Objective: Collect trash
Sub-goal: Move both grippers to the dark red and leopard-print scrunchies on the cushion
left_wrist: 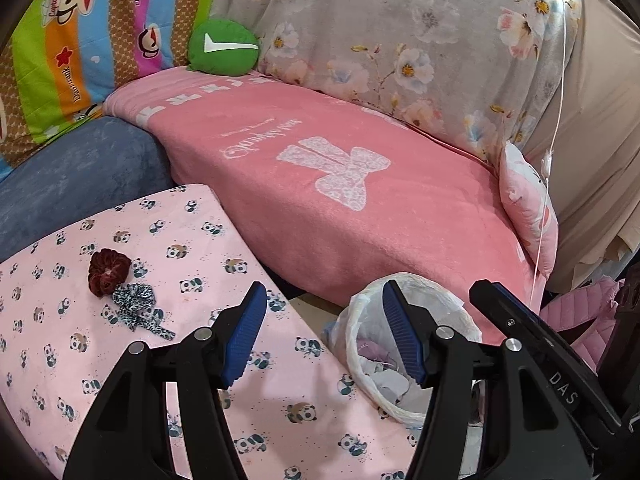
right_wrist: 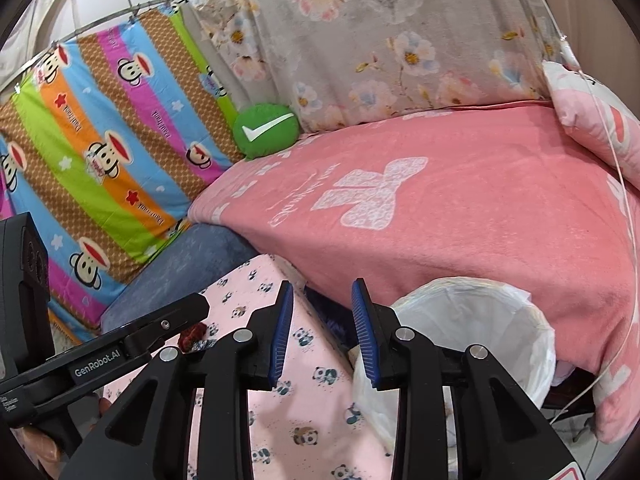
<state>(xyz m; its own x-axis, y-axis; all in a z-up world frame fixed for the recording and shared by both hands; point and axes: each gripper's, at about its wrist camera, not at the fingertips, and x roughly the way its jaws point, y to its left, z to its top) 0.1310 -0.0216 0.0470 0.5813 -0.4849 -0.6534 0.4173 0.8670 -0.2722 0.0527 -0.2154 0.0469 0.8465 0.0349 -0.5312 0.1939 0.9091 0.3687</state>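
Left of frame, two scrunchies [left_wrist: 120, 292] lay on panda cloth [left_wrist: 200, 240]; left gripper [left_wrist: 324, 336] apart, empty; lined bin [left_wrist: 416, 344] lower right held scraps; right gripper [right_wrist: 320, 340] apart, empty; best approach low, straddle one item squarely.

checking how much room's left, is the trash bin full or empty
Partly filled: the trash bin holds crumpled white and purple scraps at the bottom of its liner, well below the rim.

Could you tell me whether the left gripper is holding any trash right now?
No, the left gripper is open and holds nothing, with the lined bin showing beyond its fingers.
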